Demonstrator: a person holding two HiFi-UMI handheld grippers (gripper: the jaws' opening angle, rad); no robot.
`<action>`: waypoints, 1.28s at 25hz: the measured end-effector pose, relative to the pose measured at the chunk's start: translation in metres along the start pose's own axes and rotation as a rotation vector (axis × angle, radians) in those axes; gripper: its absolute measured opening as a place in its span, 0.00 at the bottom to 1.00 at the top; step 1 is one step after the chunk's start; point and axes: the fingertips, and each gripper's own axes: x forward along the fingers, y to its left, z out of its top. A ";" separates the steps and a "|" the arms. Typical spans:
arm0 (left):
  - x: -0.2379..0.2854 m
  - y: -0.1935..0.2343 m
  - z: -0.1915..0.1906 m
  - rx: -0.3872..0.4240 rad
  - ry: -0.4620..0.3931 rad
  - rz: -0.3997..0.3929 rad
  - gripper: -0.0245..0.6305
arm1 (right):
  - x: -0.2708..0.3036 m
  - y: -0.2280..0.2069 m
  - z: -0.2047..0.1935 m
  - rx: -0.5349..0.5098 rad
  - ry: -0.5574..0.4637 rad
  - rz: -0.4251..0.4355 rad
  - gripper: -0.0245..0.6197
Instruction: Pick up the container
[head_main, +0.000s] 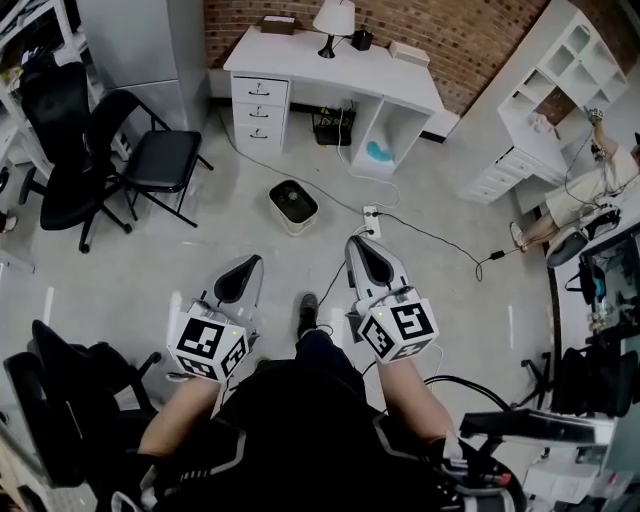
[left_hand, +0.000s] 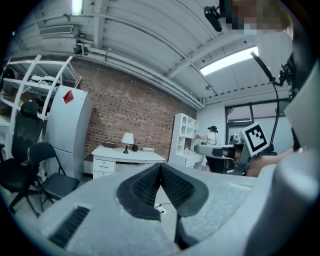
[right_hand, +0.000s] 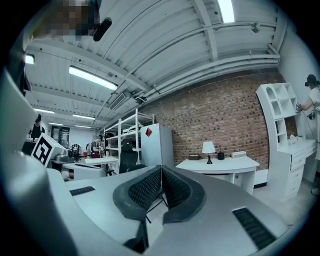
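container (head_main: 293, 205): rounded-square tub; cream wall, dark glossy top; it stands upright on the floor (head_main: 450, 290)
floor: pale grey, smooth, faintly mottled
left gripper (head_main: 250, 264): pale grey moulded shell; white cube with black square markers at its rear; black ribbed pads that curve to a point; in the left gripper view (left_hand: 160, 167) the jaws are pressed together with nothing between them
right gripper (head_main: 357, 244): same grey shell, marker cube and ribbed black pads; in the right gripper view (right_hand: 161, 170) the jaws meet along one thin seam and grip nothing
container to jaws: ahead of both tips, between the two grippers across the head view; apart from each, touching neither
surface (head_main: 300, 55): white, flat-topped, three drawers at its left end; set against a red brick wall (head_main: 470, 40)
lamp (head_main: 334, 20): pale flared shade, dark stem and foot; on the surface
cable (head_main: 430, 238): thin, black; it snakes over the floor to the right of the container
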 end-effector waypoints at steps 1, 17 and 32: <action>0.003 0.006 0.000 -0.010 -0.005 0.007 0.05 | 0.006 -0.001 -0.002 0.004 -0.003 0.008 0.05; 0.141 0.080 0.013 -0.001 0.074 0.095 0.05 | 0.142 -0.090 -0.009 0.016 0.020 0.121 0.05; 0.312 0.093 0.026 0.030 0.165 0.116 0.05 | 0.205 -0.249 -0.036 0.168 0.069 0.106 0.05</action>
